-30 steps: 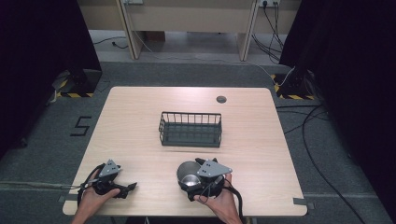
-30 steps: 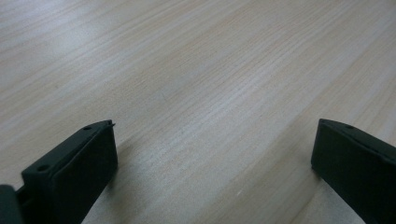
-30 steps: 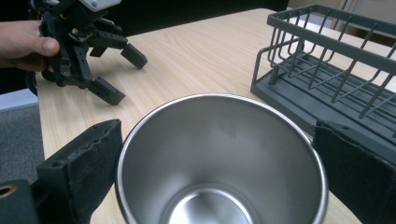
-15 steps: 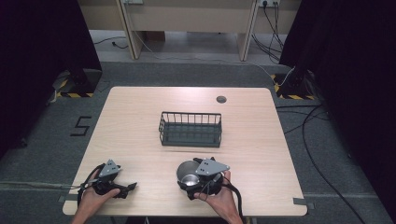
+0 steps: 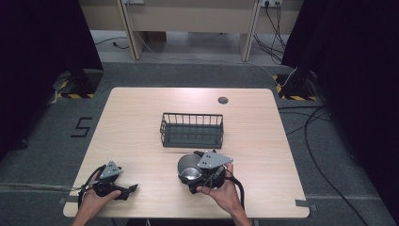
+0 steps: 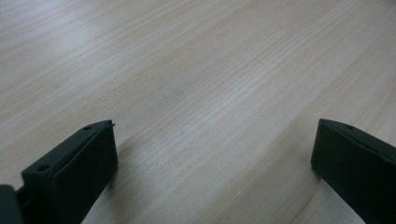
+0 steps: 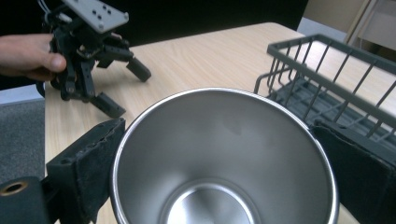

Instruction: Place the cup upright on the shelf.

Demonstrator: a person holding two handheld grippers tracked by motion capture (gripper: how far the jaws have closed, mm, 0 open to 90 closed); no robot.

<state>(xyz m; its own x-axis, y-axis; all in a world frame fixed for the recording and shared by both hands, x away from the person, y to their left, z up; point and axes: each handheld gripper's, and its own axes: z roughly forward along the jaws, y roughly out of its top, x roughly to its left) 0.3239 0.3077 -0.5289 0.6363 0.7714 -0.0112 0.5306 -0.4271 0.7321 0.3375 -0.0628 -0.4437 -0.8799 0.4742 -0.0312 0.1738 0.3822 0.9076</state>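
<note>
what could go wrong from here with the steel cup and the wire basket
The right gripper has its jaws against the outside of the shiny stainless steel cup; the smooth tapered wall might slip out if lifted. The dark wire basket sits just beyond the cup, so a low carry could knock its rim. The left gripper rests open on the wooden table, probably clear of the path.

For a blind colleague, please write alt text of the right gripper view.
A steel cup sits between the right gripper's two black jaws, its open mouth towards the camera. A dark wire basket stands close on the right, and a hand holds the left gripper on the wooden table behind.
</note>
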